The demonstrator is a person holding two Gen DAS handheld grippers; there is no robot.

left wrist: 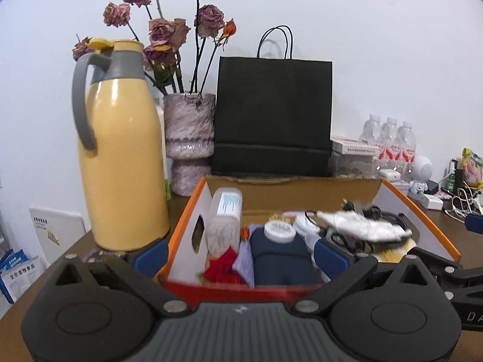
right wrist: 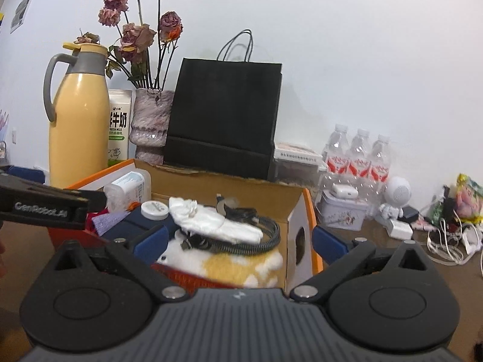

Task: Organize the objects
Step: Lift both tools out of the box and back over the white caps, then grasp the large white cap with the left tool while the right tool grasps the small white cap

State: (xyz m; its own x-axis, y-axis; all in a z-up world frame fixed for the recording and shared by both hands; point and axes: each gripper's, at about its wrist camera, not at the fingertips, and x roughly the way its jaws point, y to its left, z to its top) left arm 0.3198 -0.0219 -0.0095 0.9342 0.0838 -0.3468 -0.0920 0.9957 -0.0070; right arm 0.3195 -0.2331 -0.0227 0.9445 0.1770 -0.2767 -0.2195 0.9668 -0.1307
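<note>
With the cardboard box packed, both the left gripper and right gripper stand fully open, empty; apparently releasing. Next: withdraw clear of box.

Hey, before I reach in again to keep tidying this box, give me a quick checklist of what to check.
1. Left gripper open with nothing held: ok.
2. Right gripper open with nothing held: ok.
3. Cardboard box upright on the table: ok.
4. White cloth settled: not ok, it lies loose over the black cable.
5. Bottle inside the box: ok, leaning at the left wall.
6. Free room at the box bottom: cannot tell.
</note>
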